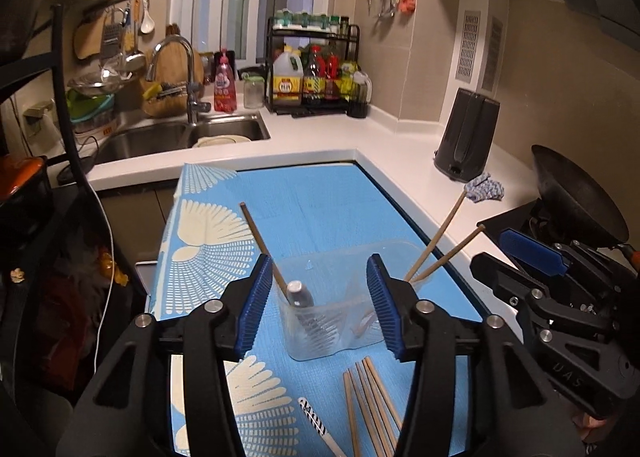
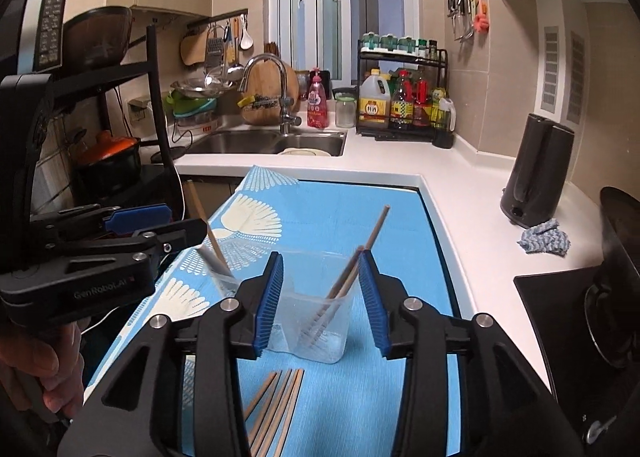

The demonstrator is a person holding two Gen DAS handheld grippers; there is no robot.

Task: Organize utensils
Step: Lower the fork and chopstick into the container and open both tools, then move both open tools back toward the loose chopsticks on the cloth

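Note:
A clear plastic utensil holder (image 1: 332, 321) (image 2: 316, 321) stands on the blue patterned cloth (image 1: 320, 217). In its left compartment are a brown chopstick (image 1: 260, 241) and a grey-handled utensil (image 1: 300, 293). Two wooden chopsticks (image 1: 440, 245) (image 2: 360, 257) lean in its right compartment. Several loose wooden chopsticks (image 1: 368, 409) (image 2: 280, 405) and a black-and-white patterned utensil (image 1: 316, 421) lie on the cloth in front. My left gripper (image 1: 320, 305) is open and empty just before the holder. My right gripper (image 2: 320, 297) is open and empty, its jaws flanking the holder.
A white counter (image 1: 400, 145) borders the cloth, with a dark kettle (image 1: 466, 141), a blue rag (image 1: 486, 187) and a wok (image 1: 576, 197) on the stove at right. A sink (image 1: 180, 137), tap and condiment rack (image 1: 316, 73) stand behind.

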